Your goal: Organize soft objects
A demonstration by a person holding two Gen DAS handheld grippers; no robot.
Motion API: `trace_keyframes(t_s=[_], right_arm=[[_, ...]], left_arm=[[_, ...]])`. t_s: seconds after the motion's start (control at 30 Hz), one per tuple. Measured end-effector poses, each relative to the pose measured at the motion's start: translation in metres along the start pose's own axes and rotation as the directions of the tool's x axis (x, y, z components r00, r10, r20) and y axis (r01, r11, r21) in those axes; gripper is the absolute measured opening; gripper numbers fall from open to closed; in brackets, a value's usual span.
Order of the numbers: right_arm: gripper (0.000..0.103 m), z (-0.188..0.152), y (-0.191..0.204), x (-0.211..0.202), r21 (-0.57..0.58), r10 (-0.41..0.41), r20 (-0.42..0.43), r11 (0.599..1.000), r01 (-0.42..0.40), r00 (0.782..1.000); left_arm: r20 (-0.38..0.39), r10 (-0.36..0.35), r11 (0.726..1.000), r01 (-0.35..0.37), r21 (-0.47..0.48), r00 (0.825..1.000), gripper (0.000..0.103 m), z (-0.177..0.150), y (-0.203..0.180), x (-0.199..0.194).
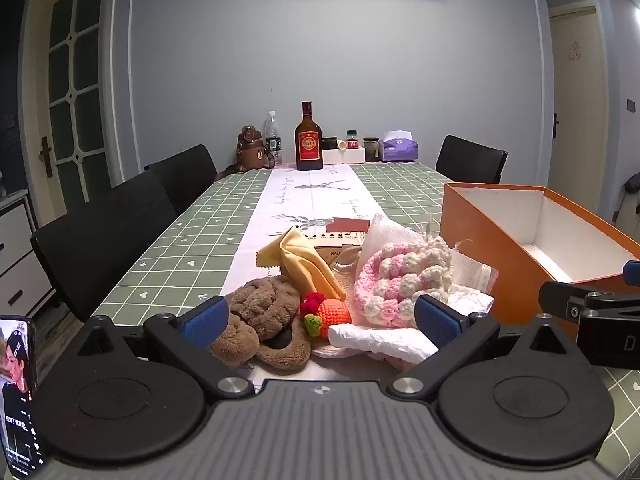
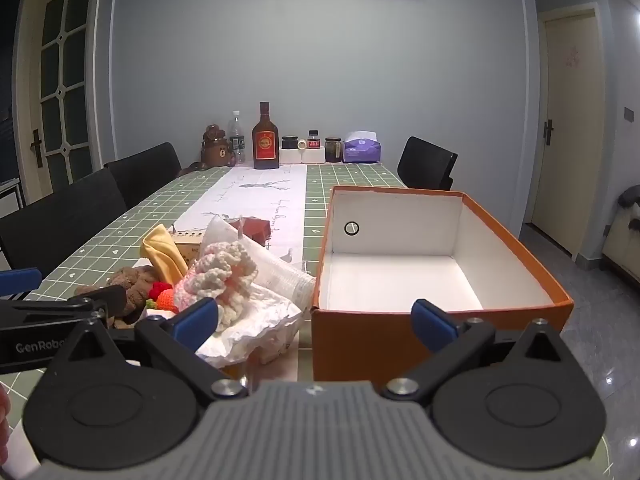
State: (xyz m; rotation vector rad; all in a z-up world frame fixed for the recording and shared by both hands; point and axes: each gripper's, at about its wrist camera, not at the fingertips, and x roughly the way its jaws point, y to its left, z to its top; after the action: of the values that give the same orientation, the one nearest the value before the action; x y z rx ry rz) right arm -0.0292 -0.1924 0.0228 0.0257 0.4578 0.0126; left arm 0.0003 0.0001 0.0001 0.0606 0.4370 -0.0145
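Hovering with both jaws spread wide and empty: soft pile [image 1: 320,300] lies dead ahead of my left gripper [image 1: 320,316], orange box [image 2: 440,320] ahead of my right gripper [image 2: 316,316].

Fuzzy brown plush toy [image 1: 260,316], chunky pink-and-white crocheted yarn piece [image 1: 400,276], smooth yellow cloth [image 1: 308,260], crinkled white tissue paper [image 1: 380,342]. Matt orange cardboard box [image 2: 360,344], white inside. Glossy brown glass bottle [image 1: 308,140]. Matt checked cloth covers the counter [image 1: 180,248].

Empty orange box [image 2: 400,336] beside soft pile [image 2: 224,280]
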Motion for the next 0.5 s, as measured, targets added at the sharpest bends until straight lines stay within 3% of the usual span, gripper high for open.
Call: trace_keyframes(t_s=[0.5], right_arm=[[0.101,0.0018,-0.0015,0.0005,-0.01,-0.005,-0.009,1.0,0.005,1.0]], left_arm=[[0.001,-0.003,1.0,0.003,0.0,1.0,0.103,-0.0026,-0.0005,0.0003]])
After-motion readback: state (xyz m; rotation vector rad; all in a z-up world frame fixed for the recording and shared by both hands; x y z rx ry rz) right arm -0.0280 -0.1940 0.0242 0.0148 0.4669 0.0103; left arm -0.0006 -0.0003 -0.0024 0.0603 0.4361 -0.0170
